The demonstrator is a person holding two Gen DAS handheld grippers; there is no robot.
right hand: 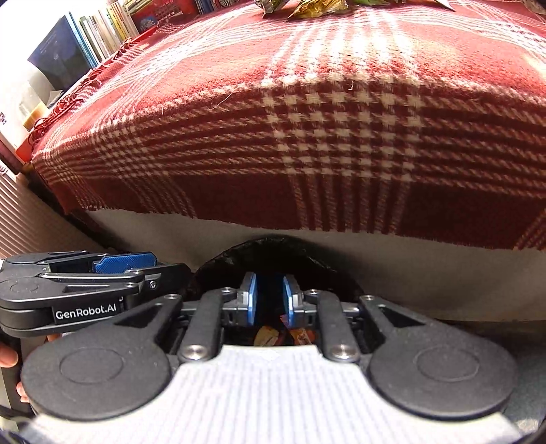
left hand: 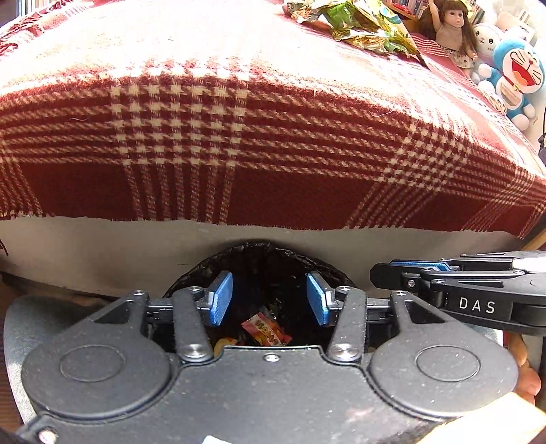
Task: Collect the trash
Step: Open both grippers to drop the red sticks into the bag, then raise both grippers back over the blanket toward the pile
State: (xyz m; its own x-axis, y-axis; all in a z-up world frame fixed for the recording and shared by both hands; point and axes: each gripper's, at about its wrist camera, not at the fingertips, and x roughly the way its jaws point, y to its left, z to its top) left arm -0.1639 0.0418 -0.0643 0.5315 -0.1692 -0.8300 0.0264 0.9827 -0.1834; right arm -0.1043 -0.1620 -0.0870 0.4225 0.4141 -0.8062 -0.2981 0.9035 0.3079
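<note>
A bin lined with a black bag [left hand: 259, 247] stands on the floor against the front of a blanket-covered surface. Inside it lie candy wrappers [left hand: 266, 329], one pink and orange. My left gripper [left hand: 269, 297] hangs over the bin's mouth, open, with nothing between its blue pads [left hand: 221, 297]. My right gripper [right hand: 270, 300] is beside it over the same bin [right hand: 273, 243], open by a narrow gap with nothing held; wrappers [right hand: 269, 336] show below it. Crumpled green and gold snack bags [left hand: 358, 24] lie at the far side of the blanket, also seen in the right wrist view [right hand: 314, 8].
A red and white plaid blanket [left hand: 239, 119] covers the surface, its edge hanging above the bin. A doll [left hand: 450, 30] and plush toys [left hand: 515, 75] sit at the far right. Books [right hand: 102, 30] line a shelf at the far left. A hand [right hand: 8, 358] holds the left gripper.
</note>
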